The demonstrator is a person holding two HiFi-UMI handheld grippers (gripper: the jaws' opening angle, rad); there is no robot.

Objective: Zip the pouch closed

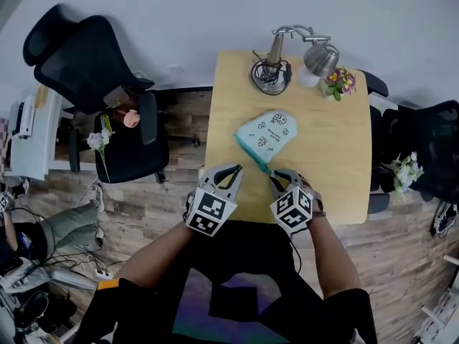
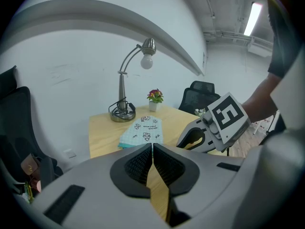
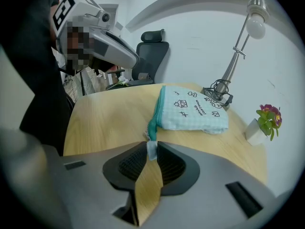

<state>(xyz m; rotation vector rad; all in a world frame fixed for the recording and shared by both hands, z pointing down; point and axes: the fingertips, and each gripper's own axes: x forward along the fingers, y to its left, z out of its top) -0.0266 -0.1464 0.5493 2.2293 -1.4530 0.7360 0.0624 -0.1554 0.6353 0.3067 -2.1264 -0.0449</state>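
Jaws of the left gripper [image 2: 152, 146] are pressed flat together with nothing between them, just bare wood showing underneath. Over to the right gripper [image 3: 151, 146], and its jaws are nipped in on the pale zipper tab [image 3: 151, 150], the little tab sitting right between the tips. That tab hangs off the end of the teal zipper [image 3: 156, 114], which runs up the pouch's edge away from the gripper, towards 12 o'clock in the right gripper view. The mint checked pouch [image 1: 268, 133], printed with small doodles, lies flat in the middle of the wooden table [image 1: 337, 163].

From the head view, both grippers sit at the table's near edge, at about 6 o'clock from the pouch. The left one is at the right one's 9 o'clock, close beside it but clear of the fabric. At the pouch's 12 o'clock stands a silver desk lamp [image 1: 275, 61], cord coiled on its base. A small potted flower [image 1: 338, 82] is at 1 o'clock. Off the table at 10 o'clock, a black office chair [image 1: 86, 63].
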